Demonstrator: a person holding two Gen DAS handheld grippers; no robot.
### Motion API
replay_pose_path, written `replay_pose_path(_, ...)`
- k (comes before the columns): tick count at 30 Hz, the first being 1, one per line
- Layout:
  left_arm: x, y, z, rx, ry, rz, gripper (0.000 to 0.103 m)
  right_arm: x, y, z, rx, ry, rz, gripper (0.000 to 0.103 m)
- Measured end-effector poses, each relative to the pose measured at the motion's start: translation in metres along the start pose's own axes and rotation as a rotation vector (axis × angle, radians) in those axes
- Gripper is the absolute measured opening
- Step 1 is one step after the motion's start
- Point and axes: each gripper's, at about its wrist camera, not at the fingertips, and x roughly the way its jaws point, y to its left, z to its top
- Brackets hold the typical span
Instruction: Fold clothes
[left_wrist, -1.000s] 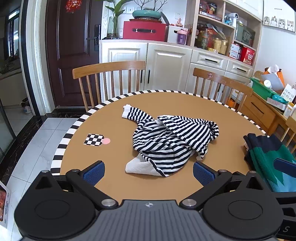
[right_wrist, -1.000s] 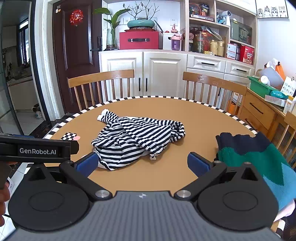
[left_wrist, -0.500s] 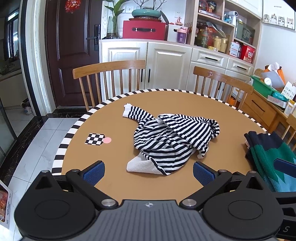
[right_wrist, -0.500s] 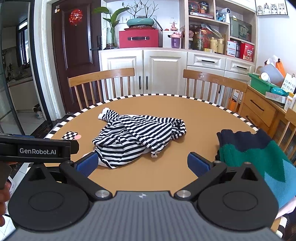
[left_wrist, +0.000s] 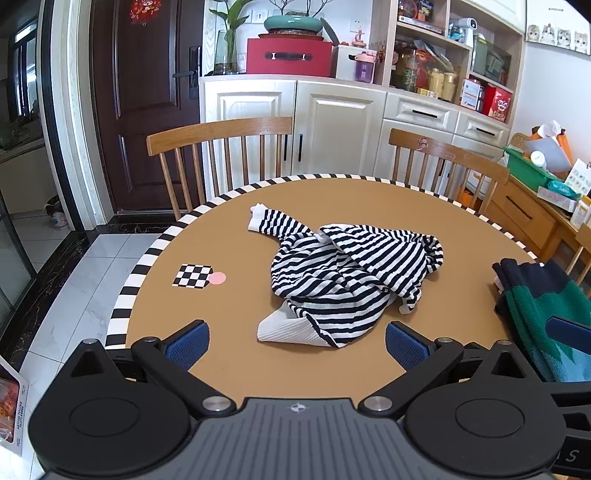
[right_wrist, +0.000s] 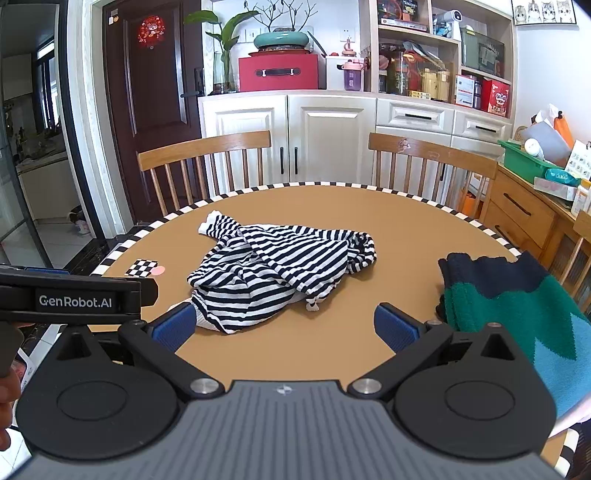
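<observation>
A crumpled black-and-white striped top (left_wrist: 347, 273) lies in a heap on the middle of the round brown table (left_wrist: 229, 302); it also shows in the right wrist view (right_wrist: 273, 269). A green, navy and blue knit garment (left_wrist: 543, 317) lies at the table's right edge, also in the right wrist view (right_wrist: 517, 306). My left gripper (left_wrist: 297, 341) is open and empty, just short of the striped top's white hem. My right gripper (right_wrist: 284, 326) is open and empty, near the front of the top. The left gripper's body (right_wrist: 74, 299) shows at the left of the right wrist view.
A checkered marker with a pink dot (left_wrist: 197, 276) sits on the table's left part. Two wooden chairs (left_wrist: 221, 155) (left_wrist: 443, 166) stand behind the table. White cabinets (left_wrist: 332, 125) and a side unit with clutter (left_wrist: 535, 206) lie beyond.
Both grippers have crept slightly forward and toward the striped top, which sits a little nearer in the views. The jaws stay open and the clothes have not moved.
</observation>
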Motion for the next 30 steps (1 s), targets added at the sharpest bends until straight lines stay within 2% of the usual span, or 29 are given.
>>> replay_pose_path(9, 0.014, -0.003, -0.002, 0.001, 0.049, 0.028, 0.102, 0.016, -0.006, -0.005, 0.018, 0.042, 0.025, 0.103)
replay_pose_path(14, 0.036, -0.005, 0.006, -0.008, 0.088, 0.032, 0.102, 0.032, -0.022, -0.003, 0.013, 0.063, 0.030, 0.103)
replay_pose_path(16, 0.048, -0.002, 0.011, -0.016, 0.087, 0.063, 0.102, 0.043, -0.034, -0.002, 0.010, 0.056, 0.031, 0.103)
replay_pose_path(18, 0.061, 0.005, 0.014, -0.032, 0.093, 0.062, 0.102, 0.052, -0.046, 0.000, 0.007, 0.028, 0.032, 0.102)
replay_pose_path(20, 0.076, 0.012, 0.017, -0.056, 0.090, 0.058, 0.102, 0.065, -0.054, 0.004, -0.010, -0.005, 0.051, 0.098)
replay_pose_path(22, 0.091, 0.018, 0.020, -0.074, 0.089, 0.042, 0.101, 0.087, -0.058, 0.010, -0.030, 0.003, 0.062, 0.082)
replay_pose_path(23, 0.101, 0.021, 0.023, -0.078, 0.093, 0.031, 0.099, 0.099, -0.058, 0.013, -0.038, 0.024, 0.060, 0.076)
replay_pose_path(24, 0.112, 0.022, 0.026, -0.074, 0.095, 0.014, 0.094, 0.112, -0.057, 0.017, -0.041, 0.047, 0.063, 0.065)
replay_pose_path(25, 0.125, 0.024, 0.029, -0.064, 0.098, -0.004, 0.091, 0.126, -0.055, 0.020, -0.040, 0.072, 0.071, 0.060)
replay_pose_path(28, 0.171, 0.023, 0.036, -0.007, 0.143, -0.043, 0.086, 0.164, -0.041, 0.033, -0.058, 0.126, 0.085, 0.065)
replay_pose_path(30, 0.197, 0.020, 0.037, 0.025, 0.176, -0.064, 0.077, 0.181, -0.025, 0.042, -0.110, 0.127, 0.067, 0.065)
